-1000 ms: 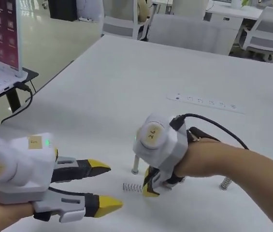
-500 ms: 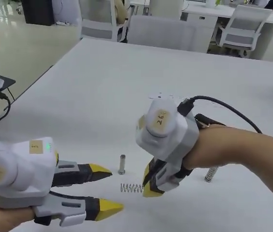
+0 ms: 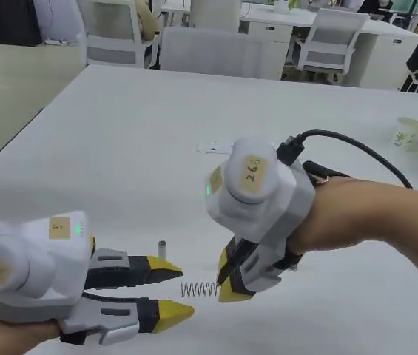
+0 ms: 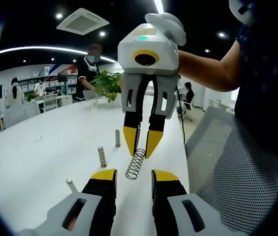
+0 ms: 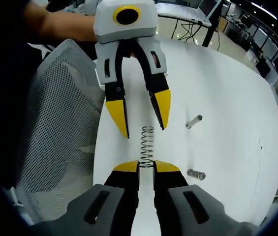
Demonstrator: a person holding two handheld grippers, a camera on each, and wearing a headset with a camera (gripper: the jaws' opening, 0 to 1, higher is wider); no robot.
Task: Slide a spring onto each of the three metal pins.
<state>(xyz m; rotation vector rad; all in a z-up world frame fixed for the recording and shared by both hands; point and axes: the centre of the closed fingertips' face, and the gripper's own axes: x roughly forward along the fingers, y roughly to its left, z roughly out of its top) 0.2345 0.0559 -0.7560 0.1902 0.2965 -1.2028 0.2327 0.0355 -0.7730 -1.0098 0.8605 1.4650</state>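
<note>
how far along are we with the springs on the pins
Done: the sprung pin already wears a spring. The farther pin looks coiled too, though it is too small to be sure.
In hand: the right gripper is shut on one end of the loose spring, facing the open left gripper.
Left: the bare pin has no spring yet, so that one probably goes there.

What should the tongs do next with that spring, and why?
The right tongs pinch just one end of the spring, whose free end points at the open left tongs, with a bare pin nearby. So the left tongs should probably close gently on that free end to steady it.
</note>
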